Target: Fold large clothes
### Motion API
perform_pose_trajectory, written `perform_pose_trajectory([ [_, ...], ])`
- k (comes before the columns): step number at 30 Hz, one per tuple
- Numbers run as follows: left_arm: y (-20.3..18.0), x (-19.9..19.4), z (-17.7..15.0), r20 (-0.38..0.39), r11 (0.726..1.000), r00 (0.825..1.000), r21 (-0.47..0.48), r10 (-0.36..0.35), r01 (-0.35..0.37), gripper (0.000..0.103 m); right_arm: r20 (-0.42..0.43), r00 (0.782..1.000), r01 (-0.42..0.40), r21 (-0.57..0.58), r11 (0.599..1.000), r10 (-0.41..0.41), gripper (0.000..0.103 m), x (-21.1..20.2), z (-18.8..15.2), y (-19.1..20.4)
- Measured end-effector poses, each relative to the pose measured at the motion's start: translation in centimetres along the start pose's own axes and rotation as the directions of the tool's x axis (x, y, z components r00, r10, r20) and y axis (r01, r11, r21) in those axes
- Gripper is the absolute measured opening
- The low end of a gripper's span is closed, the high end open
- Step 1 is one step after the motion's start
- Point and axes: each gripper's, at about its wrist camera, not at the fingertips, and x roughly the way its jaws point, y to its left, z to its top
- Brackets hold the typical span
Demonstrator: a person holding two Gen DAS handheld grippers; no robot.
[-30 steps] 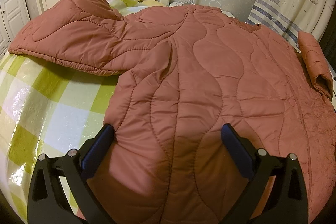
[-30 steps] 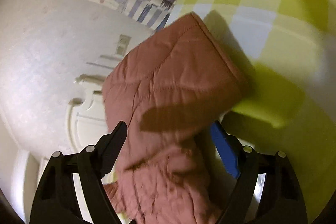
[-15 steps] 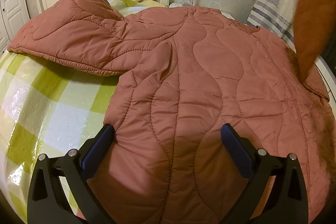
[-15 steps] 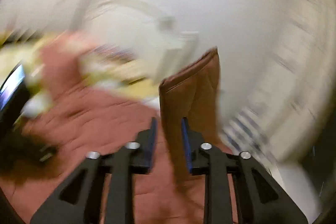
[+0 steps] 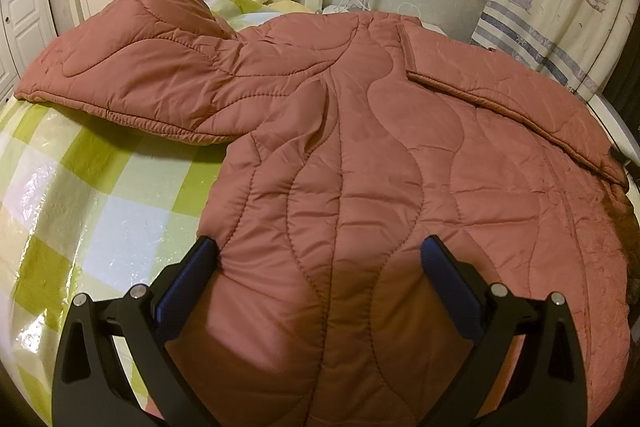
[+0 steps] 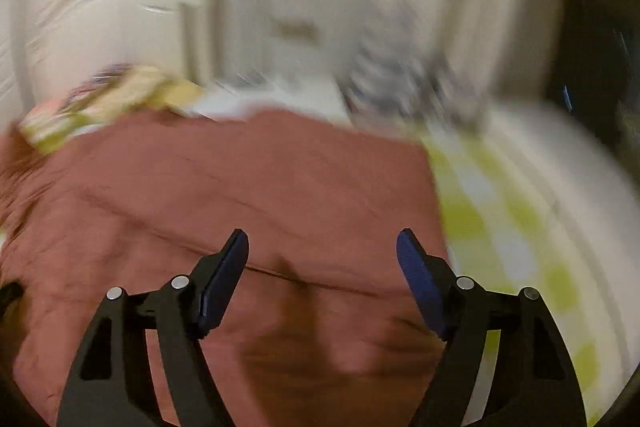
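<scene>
While right tongs [image 6: 322,247] widen empty, left tongs [image 5: 320,255] gape over jacket [image 5: 380,155].

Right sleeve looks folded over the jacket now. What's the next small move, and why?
Probably send the left gripper to the left sleeve: it lies spread across the checked bedsheet, while the right sleeve is folded onto the quilted jacket. The right gripper, its jaws opening, holds nothing.

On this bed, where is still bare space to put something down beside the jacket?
One free patch of the green-and-white checked bedsheet lies below the rust-pink quilted jacket's spread sleeve, beside its body. Another strip shows past the jacket's other edge. The middle is fully covered.
</scene>
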Motion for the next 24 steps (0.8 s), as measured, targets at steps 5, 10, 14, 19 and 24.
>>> perform_pose_trajectory([
  [5, -1.0, 0.4, 0.1, -0.039, 0.997, 0.998, 0.045, 0.057, -0.055, 0.101, -0.057, 0.998, -0.011, 0.068, 0.998, 0.015, 0.07, 1.3, -1.1, -2.8],
  [10, -0.3, -0.3, 2.0, -0.119, 0.999, 0.992, -0.014, -0.046, 0.045, 0.1, 0.087, 0.995, -0.062, 0.185, 0.981, 0.047, 0.07, -0.9, -1.5, -4.6],
  [14, -0.2, -0.6, 5.7, -0.058, 0.979, 0.986, -0.138, -0.158, 0.149, 0.1, 0.126, 0.99, -0.106, 0.352, 0.93, 0.065, 0.07, -1.0, -1.7, -7.6],
  [19, -3.5, 3.3, 11.3, -0.004, 0.98, 0.992, -0.154, -0.128, 0.126, 0.087, 0.115, 0.991, -0.105, 0.346, 0.932, 0.069, 0.07, 0.1, -0.6, -5.9],
  [24, -6.4, 8.1, 12.2, -0.044, 0.977, 0.99, -0.173, -0.132, 0.123, 0.066, 0.116, 0.99, -0.121, 0.342, 0.932, 0.086, 0.07, 0.1, -0.7, -5.5],
])
